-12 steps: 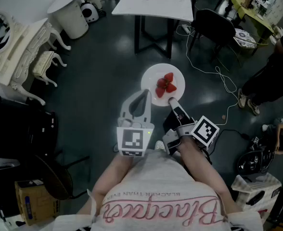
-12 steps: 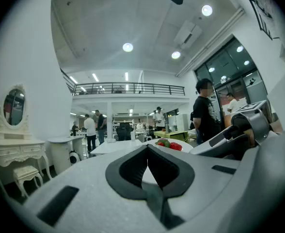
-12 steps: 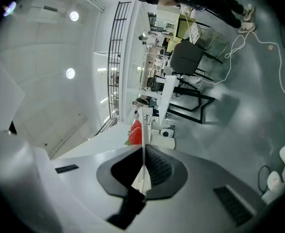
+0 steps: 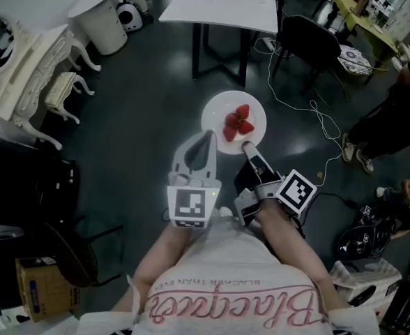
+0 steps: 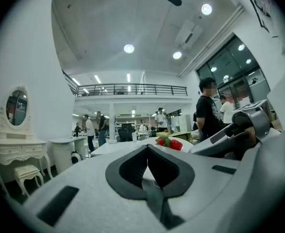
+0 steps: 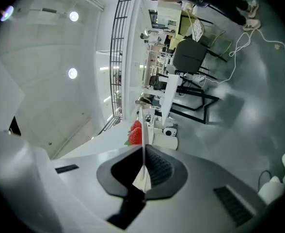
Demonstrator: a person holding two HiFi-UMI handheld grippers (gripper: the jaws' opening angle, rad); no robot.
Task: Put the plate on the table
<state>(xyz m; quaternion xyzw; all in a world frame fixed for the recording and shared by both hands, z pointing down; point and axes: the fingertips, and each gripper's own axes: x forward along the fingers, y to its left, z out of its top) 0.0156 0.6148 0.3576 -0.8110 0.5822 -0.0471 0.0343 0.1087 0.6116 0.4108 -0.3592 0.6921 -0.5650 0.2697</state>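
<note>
A round white plate (image 4: pixel 254 112) carrying red strawberries (image 4: pixel 238 123) hangs in the air above the dark floor. My left gripper (image 4: pixel 208 138) is shut on its near-left rim and my right gripper (image 4: pixel 247 147) is shut on its near rim. In the left gripper view the left gripper (image 5: pixel 147 154) pinches the plate's rim (image 5: pixel 151 174), with the strawberries (image 5: pixel 169 142) beyond. The right gripper view shows the plate (image 6: pixel 143 130) edge-on inside the right gripper (image 6: pixel 143 154), the strawberries (image 6: pixel 134 133) on its left face. The white table (image 4: pixel 222 5) stands ahead.
A black chair (image 4: pixel 309 40) stands right of the table, with cables (image 4: pixel 316 110) on the floor. A white dressing table and stool (image 4: pixel 31 68) are at the left, a round white stand (image 4: pixel 104 12) at the back left. A person (image 4: pixel 400 110) stands at the right.
The plate and both grippers have shifted slightly left and up in the view. Things on the floor near me have slid toward the bottom edge. Both grips are unchanged.
</note>
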